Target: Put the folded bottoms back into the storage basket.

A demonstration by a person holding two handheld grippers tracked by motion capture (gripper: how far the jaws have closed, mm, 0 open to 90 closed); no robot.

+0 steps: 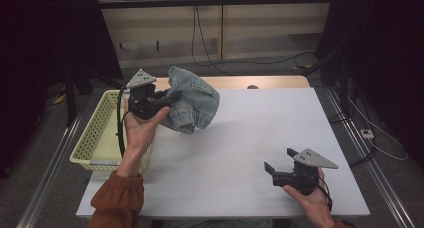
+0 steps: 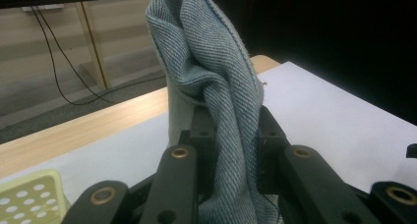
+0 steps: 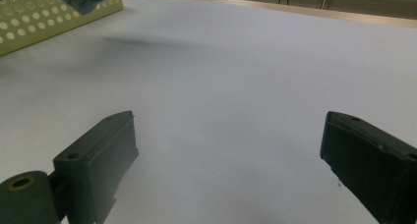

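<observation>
Left tool [image 1: 167, 99] is clamped on a bunched denim garment [image 1: 192, 100], held clear above the worktop [image 1: 260, 138] at its far left, just beside the yellow perforated basket [image 1: 97, 133]. Right tool [image 1: 280, 160] rests near the right front with jaws spread wide, holding nothing. Judgement: garment is lifted; whether it is bound for basket or worktop cannot be told, so placement remains. Worktop is white, bare, with a wooden far edge; cables [image 1: 200, 43] trail across the floor beyond.

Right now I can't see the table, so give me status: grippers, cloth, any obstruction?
Left gripper shut on denim cloth, held above table. Right gripper open, empty. Yellow basket at left edge.
</observation>
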